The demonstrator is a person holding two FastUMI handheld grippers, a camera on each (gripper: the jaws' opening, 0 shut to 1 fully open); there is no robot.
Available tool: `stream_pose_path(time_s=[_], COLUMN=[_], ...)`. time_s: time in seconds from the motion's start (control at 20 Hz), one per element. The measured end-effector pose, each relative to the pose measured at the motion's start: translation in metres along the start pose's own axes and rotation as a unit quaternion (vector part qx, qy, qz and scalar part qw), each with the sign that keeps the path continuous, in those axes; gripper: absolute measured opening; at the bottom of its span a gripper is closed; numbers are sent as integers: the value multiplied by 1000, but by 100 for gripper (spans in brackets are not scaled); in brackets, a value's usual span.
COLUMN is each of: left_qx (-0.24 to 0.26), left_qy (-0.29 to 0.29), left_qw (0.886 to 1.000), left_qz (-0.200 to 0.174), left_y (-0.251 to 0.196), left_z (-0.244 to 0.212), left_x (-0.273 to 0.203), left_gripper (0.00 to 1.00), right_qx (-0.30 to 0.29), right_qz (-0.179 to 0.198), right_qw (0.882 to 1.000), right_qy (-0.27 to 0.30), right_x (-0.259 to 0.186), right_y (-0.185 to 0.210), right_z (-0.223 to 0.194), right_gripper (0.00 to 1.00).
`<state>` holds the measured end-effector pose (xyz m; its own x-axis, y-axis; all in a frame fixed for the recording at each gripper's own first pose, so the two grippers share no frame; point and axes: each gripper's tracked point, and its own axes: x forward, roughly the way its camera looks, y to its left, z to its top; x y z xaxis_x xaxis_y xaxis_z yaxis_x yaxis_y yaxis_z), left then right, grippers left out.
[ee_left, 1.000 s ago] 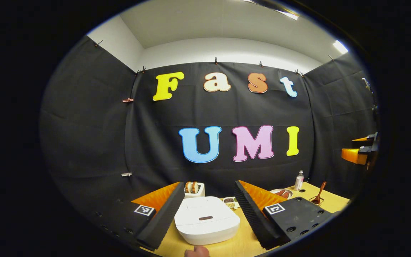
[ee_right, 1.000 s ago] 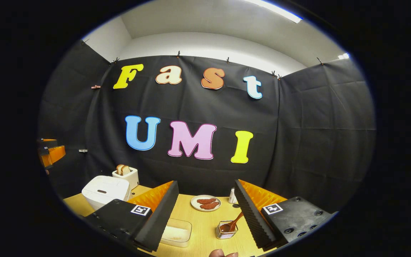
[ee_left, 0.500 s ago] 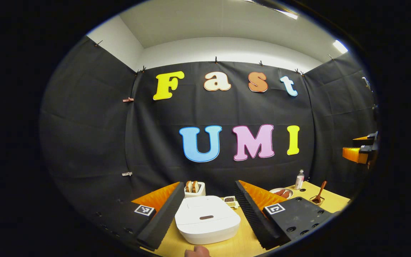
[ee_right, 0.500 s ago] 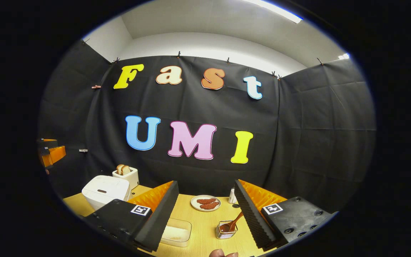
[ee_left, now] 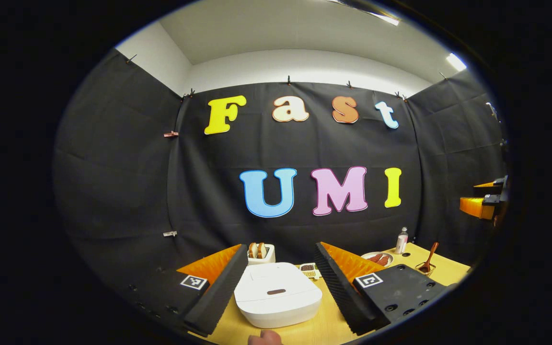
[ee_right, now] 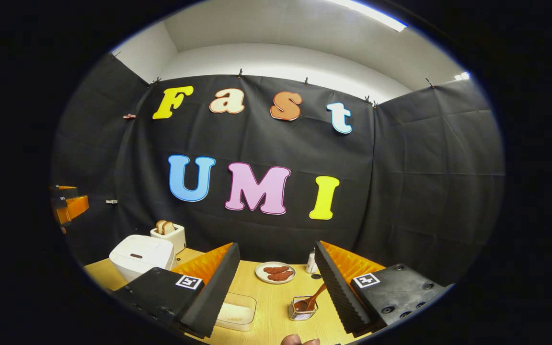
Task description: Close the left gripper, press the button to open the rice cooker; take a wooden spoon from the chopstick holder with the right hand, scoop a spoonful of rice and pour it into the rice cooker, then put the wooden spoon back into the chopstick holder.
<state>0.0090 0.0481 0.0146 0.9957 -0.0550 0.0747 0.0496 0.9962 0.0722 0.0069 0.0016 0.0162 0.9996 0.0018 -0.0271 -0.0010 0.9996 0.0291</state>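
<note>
On table: closed rice cooker [ee_left: 277,299], centred for pressing.
Left gripper [ee_left: 281,278]: wide open, empty.
Right gripper [ee_right: 276,280]: wide open, empty, facing spoon [ee_right: 312,299].

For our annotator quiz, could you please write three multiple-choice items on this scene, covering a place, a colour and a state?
1. Where is the wooden spoon?
A. In the chopstick holder
B. On the plate
C. In the rice container

2. What colour is the rice cooker?
A. Black
B. White
C. Red

3. How is the left gripper?
A. Shut on the spoon
B. Shut, holding nothing
C. Open

Answers:
1 A, its bowl sits in the wire holder.
2 B, its body and lid are white.
3 C, its fingers stand wide apart with the closed cooker between them.
</note>
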Motion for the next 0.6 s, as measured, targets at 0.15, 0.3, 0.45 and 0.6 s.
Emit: stream_pose_path(time_s=[0.15,0.3,0.45,0.6], left_qx=[-2,-1,-1,0], left_qy=[0,1,1,2], left_qw=[1000,1000,1000,1000], left_qz=[0,0,0,0], left_y=[-1,-2,0,1], left_z=[-1,-1,-2,-2], left_x=[-1,0,-2,-2], left_gripper=[96,96,96,96], right_qx=[-2,-1,-3,-3], right_qz=[1,1,1,1], right_qw=[1000,1000,1000,1000], right_qy=[1,2,1,0], right_x=[0,0,0,-1], right_y=[-1,-2,0,1], right_z=[-1,-1,0,0], right_gripper=[98,98,98,98])
